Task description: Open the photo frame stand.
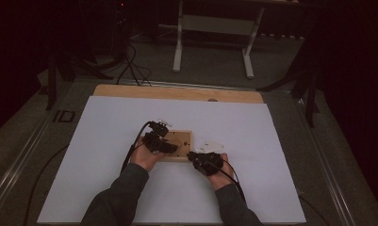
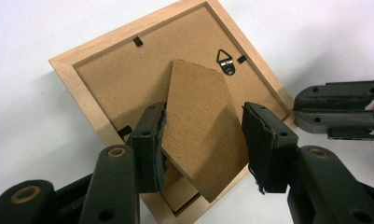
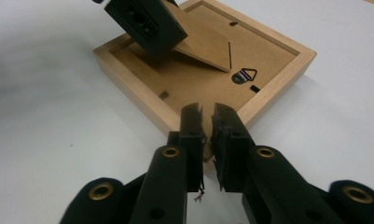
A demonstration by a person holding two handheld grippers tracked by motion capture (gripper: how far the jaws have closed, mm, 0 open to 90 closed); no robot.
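A light wooden picture frame (image 1: 183, 140) lies face down on the white table cover, its brown backing board up. In the left gripper view the frame's rim (image 2: 68, 70) runs diagonally, and the hinged easel stand (image 2: 203, 126) is lifted off the backing. My left gripper (image 2: 205, 140) straddles the stand with both pads touching its side edges. In the right gripper view the stand (image 3: 198, 44) rises under the left gripper (image 3: 147, 21). My right gripper (image 3: 205, 116) is nearly closed, pinching the near corner of the frame rim (image 3: 278, 74).
A metal hanger (image 2: 226, 63) and small black tabs sit on the backing. The white cover (image 1: 271, 141) spreads around the frame, with a wooden table edge (image 1: 177, 92) behind it. A white stand (image 1: 212, 28) and cables lie on the floor beyond.
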